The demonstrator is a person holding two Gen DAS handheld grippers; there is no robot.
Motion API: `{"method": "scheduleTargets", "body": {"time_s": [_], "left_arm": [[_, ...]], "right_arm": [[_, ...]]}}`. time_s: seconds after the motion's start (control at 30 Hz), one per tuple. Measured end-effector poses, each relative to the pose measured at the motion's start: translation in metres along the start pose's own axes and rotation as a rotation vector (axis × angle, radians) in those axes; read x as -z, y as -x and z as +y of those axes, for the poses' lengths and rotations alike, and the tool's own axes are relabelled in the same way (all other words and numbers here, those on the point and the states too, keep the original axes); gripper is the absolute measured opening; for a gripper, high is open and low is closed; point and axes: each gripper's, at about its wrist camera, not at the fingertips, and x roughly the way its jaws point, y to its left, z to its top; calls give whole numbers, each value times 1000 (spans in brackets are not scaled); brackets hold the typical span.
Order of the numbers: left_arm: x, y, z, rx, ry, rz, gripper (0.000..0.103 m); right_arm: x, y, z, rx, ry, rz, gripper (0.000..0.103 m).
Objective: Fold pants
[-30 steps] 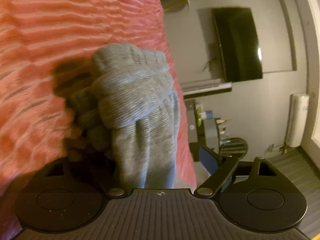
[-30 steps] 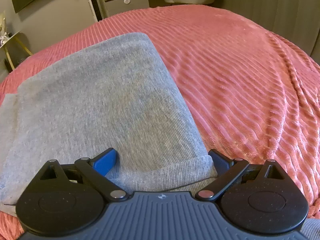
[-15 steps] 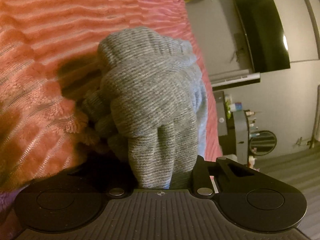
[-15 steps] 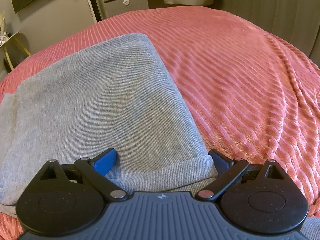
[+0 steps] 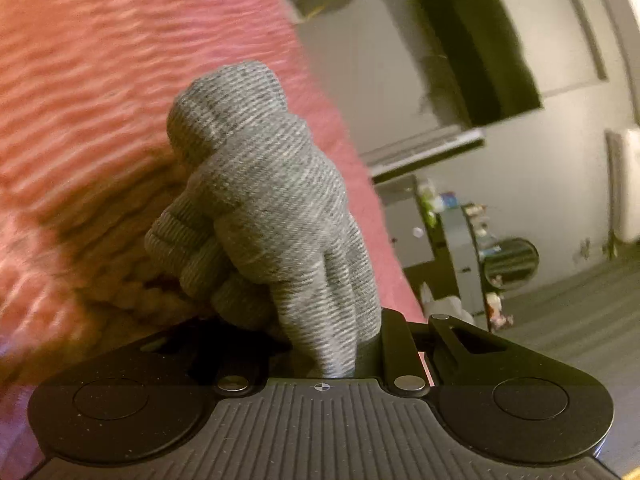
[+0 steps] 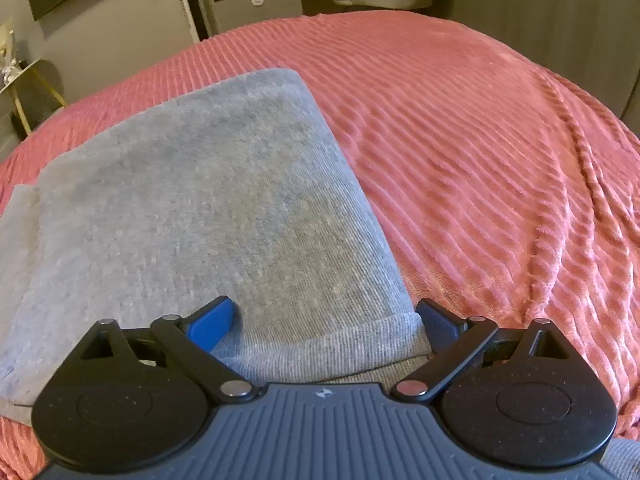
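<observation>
Left wrist: the left gripper point(image 5: 332, 344) was clenched on a bunched fold of the grey pants point(image 5: 272, 216), its jaws having just closed, with the pink bedspread point(image 5: 100, 92) at ten o'clock.

Right wrist: the right gripper point(image 6: 324, 328) stood released (fingers point(image 6: 210, 326) straddling the cuff), the pants point(image 6: 192, 216) flat toward eleven o'clock.

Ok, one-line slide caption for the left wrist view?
Left hand-held gripper shut on a bunched grey pants cuff above the pink ribbed bedspread.

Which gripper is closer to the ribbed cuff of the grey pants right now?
Left. The left gripper is clamped on bunched fabric at the ribbed cuff; the right gripper straddles another hem, open.
</observation>
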Motion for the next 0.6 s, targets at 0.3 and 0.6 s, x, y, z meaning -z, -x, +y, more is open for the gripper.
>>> {"method": "scheduleTargets", "body": {"time_s": [0.3, 0.6], "left_arm": [[50, 8, -137, 96, -384, 13, 19], [222, -72, -251, 139, -812, 250, 20]], "right_arm": [[-3, 34, -8, -51, 16, -130, 97], [-9, 59, -68, -117, -217, -243, 97]]}}
